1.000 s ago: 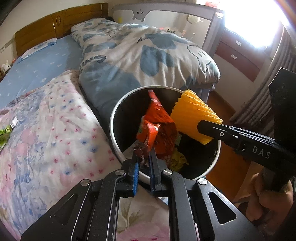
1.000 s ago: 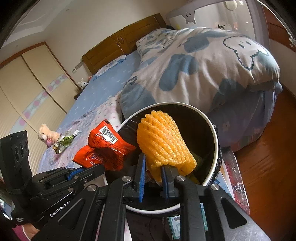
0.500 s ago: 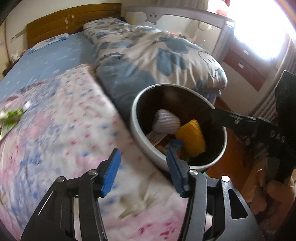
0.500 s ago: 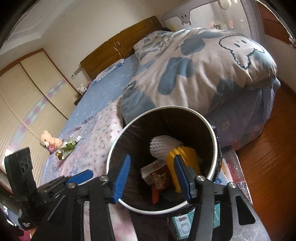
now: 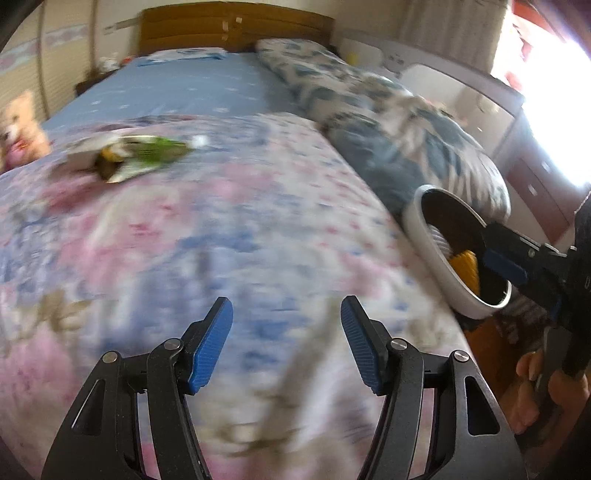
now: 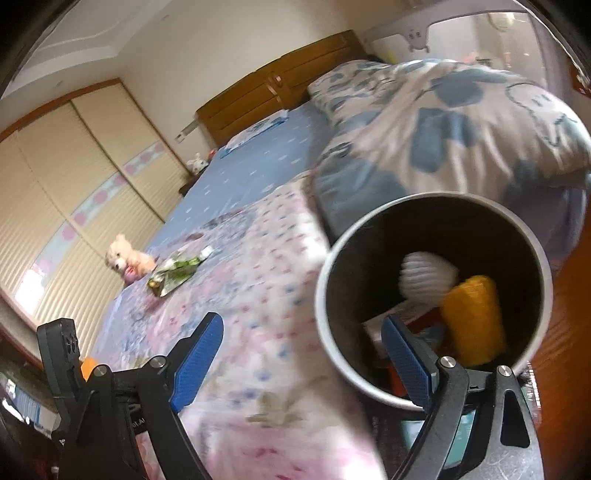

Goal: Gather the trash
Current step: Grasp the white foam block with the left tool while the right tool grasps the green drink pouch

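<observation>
A white-rimmed black bin stands beside the bed; it also shows at the right of the left wrist view. Inside lie a yellow foam net and a white foam net. A green wrapper lies on the floral quilt, far left in both views. My left gripper is open and empty over the quilt. My right gripper is open and empty by the bin's near rim.
A floral quilt covers the near bed. A blue-and-white duvet is bunched behind the bin. A plush toy sits near the wrapper. A wooden headboard and wardrobe doors stand behind.
Both grippers opened and dropped the red wrapper and yellow foam net into the bin. Both have since swung left, away from the bin, towards the quilt and the green wrapper.
</observation>
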Motion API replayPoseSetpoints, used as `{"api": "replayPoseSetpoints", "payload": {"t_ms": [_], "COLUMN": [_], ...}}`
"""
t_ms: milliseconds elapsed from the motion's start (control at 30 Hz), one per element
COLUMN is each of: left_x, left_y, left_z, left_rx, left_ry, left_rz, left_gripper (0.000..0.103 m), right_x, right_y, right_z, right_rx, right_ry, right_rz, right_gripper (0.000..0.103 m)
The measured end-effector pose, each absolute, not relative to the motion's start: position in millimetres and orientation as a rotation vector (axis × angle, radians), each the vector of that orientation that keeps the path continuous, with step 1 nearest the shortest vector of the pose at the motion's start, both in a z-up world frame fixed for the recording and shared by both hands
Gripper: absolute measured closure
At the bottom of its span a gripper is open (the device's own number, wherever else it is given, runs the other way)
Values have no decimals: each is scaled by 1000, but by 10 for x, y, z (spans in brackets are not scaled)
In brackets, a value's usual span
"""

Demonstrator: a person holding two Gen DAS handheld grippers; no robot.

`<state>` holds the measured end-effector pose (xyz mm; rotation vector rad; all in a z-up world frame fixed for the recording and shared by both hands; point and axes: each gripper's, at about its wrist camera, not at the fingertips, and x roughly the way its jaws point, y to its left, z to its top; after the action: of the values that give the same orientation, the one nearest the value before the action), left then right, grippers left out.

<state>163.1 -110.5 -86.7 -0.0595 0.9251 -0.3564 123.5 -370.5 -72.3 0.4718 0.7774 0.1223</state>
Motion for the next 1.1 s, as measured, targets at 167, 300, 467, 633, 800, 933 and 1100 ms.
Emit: {"api": "replayPoseSetpoints", "payload": {"t_ms": [167, 300, 467, 633, 800, 933, 1100], "left_x": [1677, 1738, 1834, 1923, 2045, 2148, 2308], "left_y": [-655, -380, -91, 157, 441, 655, 858], "left_z": [-864, -909, -964, -999, -1021, -1045, -1081], "left_rx": [-100, -132, -152, -164, -175, -184, -196], "left_ry": [904, 909, 914, 919, 923, 927, 937], "left_rz": [-259, -201, -149, -99, -44, -7, 26], "left_gripper": [41, 41, 41, 41, 41, 41, 41], "right_x": [1413, 1562, 1783, 2043, 2304, 2563, 2940], "right_y": [-3305, -3008, -2700, -2414, -2094, -1805, -1550], "right_z": [-784, -841, -913, -964, -1021, -1066, -1159], "right_rx": [452, 438, 451, 448, 458, 475, 533], "right_ry": [811, 826, 850, 877, 908, 926, 944], "right_rz": [179, 214, 265, 303, 352, 390, 397], "right_gripper": [14, 14, 14, 14, 14, 14, 14]}}
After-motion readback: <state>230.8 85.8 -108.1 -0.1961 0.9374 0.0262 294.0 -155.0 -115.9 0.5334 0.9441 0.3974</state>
